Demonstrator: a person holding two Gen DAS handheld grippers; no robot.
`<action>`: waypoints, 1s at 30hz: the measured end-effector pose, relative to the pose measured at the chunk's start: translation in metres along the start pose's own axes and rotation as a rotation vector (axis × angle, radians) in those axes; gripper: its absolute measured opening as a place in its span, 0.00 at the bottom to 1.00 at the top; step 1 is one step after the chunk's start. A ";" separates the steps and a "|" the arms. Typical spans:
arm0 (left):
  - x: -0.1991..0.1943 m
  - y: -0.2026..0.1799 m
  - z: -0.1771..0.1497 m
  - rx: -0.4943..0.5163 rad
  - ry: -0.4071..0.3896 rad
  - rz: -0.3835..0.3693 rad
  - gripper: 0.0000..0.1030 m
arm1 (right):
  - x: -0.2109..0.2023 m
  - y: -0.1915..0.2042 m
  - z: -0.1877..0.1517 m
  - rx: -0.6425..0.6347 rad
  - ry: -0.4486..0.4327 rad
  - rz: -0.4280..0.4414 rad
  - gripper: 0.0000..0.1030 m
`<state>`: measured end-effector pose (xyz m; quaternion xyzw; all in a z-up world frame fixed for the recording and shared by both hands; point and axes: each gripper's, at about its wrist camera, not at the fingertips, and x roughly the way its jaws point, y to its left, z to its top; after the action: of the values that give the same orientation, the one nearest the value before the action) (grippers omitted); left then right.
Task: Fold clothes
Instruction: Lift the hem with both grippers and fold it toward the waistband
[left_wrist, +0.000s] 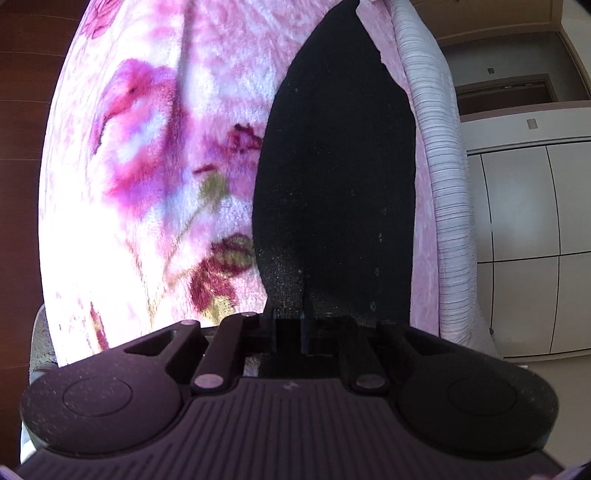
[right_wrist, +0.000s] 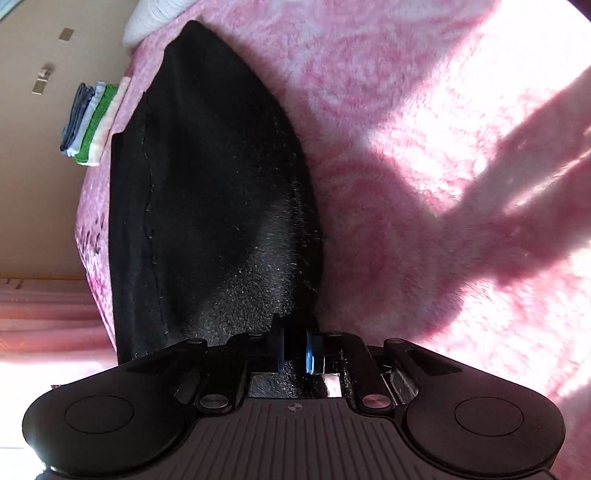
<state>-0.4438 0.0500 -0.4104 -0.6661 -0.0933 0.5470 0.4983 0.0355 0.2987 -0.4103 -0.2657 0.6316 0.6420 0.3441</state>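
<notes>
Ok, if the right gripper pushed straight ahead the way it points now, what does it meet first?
The black fabric garment itself: the right gripper is already shut on its near edge, and the cloth stretches away ahead of it. Beneath that lies the fluffy pink blanket. Depth is hard to judge through the fisheye.

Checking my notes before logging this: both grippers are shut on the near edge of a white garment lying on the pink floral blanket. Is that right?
Not quite: the garment is black, not white, as both wrist views show. The rest holds: the left gripper and right gripper are each shut on its near edge, and it lies on the pink floral blanket.
</notes>
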 end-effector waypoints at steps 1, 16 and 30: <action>-0.004 -0.003 -0.002 0.006 -0.010 -0.004 0.07 | -0.005 0.002 -0.003 -0.006 -0.005 0.000 0.07; -0.081 0.032 -0.082 -0.094 0.163 0.070 0.07 | -0.053 -0.012 -0.095 0.085 0.199 -0.142 0.07; -0.025 -0.098 0.095 0.024 -0.143 -0.163 0.24 | -0.054 0.137 0.079 -0.106 -0.257 0.092 0.33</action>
<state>-0.4900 0.1338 -0.3106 -0.6096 -0.1756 0.5520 0.5412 -0.0305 0.3758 -0.2776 -0.1700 0.5591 0.7182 0.3777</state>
